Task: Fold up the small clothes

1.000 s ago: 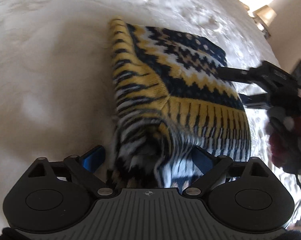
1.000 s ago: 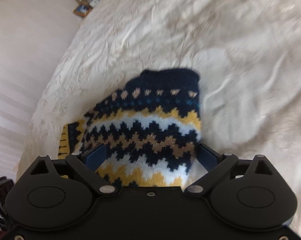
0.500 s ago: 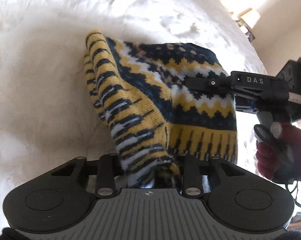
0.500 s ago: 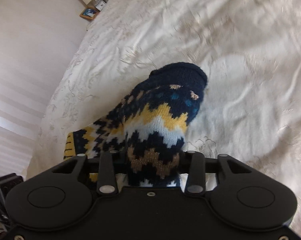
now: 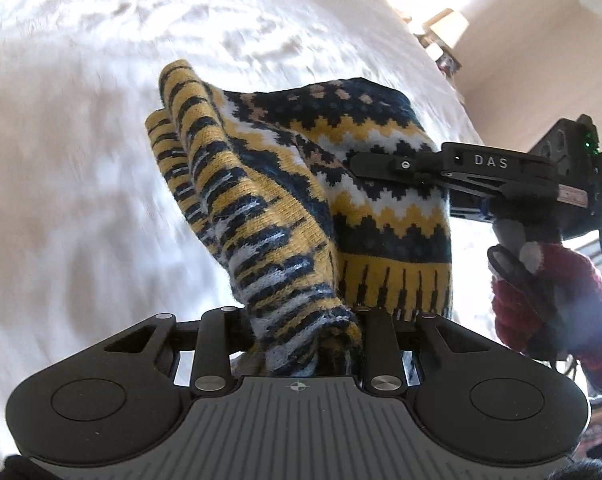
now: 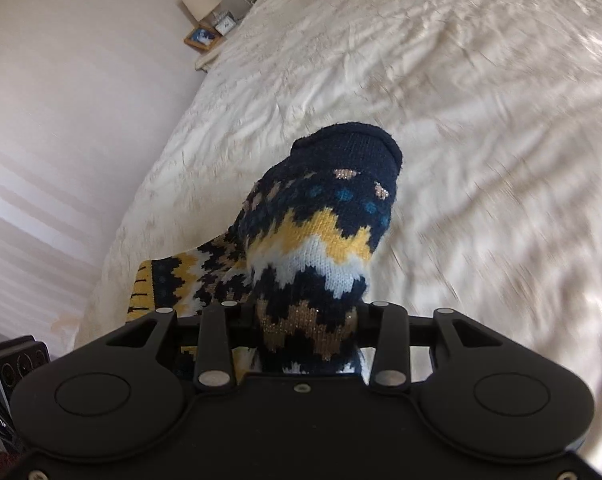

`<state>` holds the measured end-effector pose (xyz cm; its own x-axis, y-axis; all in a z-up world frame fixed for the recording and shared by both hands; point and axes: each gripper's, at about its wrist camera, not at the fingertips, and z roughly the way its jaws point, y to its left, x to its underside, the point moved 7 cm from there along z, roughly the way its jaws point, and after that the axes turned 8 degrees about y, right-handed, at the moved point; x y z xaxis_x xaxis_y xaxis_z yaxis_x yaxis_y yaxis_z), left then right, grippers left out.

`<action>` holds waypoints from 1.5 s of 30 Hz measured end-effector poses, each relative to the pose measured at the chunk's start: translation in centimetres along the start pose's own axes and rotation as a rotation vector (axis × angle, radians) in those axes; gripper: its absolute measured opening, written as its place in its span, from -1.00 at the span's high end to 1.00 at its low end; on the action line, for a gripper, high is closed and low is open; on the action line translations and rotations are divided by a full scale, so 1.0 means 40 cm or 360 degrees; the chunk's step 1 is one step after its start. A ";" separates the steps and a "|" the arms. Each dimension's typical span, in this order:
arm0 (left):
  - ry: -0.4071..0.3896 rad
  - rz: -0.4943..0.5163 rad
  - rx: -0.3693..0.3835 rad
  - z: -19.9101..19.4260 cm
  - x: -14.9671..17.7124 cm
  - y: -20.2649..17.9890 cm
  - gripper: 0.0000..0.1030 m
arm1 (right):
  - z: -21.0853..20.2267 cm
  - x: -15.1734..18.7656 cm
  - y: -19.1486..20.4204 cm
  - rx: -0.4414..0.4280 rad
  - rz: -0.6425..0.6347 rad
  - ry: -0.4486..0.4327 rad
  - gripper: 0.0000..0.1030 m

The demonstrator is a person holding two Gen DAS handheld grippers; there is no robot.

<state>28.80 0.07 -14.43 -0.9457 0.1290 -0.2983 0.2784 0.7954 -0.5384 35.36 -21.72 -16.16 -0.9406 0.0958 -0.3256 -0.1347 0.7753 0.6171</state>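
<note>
A small knitted garment (image 5: 301, 200) in navy, yellow and white zigzag pattern hangs lifted above the white bed. My left gripper (image 5: 301, 332) is shut on its striped yellow hem edge. My right gripper (image 6: 307, 332) is shut on the patterned side near the navy end (image 6: 349, 148). The right gripper also shows in the left wrist view (image 5: 441, 168), clamped on the garment's right side and held by a red-gloved hand (image 5: 549, 296). The fingertips of both grippers are hidden by the fabric.
A white wrinkled bedspread (image 6: 461, 120) lies below. A bedside table with a lamp (image 6: 201, 0) and picture frames stands by the pale wall at the far left. A black device (image 6: 13, 364) sits at the lower left edge.
Both grippers went from open around the garment to shut on it. They have lifted it off the bed, so it bunches and hangs between them.
</note>
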 end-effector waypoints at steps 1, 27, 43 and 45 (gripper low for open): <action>0.0020 -0.0014 0.0008 0.011 0.026 -0.009 0.43 | -0.005 0.022 -0.013 0.0006 0.0012 0.0020 0.06; -0.0147 0.0266 -0.0547 0.124 0.114 -0.069 0.21 | -0.006 0.214 -0.056 0.0383 -0.0461 0.0103 0.65; -0.0047 0.0357 -0.0627 0.162 0.033 -0.041 0.20 | -0.013 0.320 -0.020 0.0609 -0.0438 0.0141 0.50; 0.0046 0.0360 -0.0658 0.206 0.037 -0.017 0.17 | 0.006 0.362 -0.028 0.0672 -0.0426 0.0174 0.42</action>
<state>28.60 -5.18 -20.99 -0.8750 0.3378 -0.3469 0.3931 0.9138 -0.1019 21.95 -21.06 -21.74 -0.9205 -0.1889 -0.3420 -0.2589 0.9505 0.1717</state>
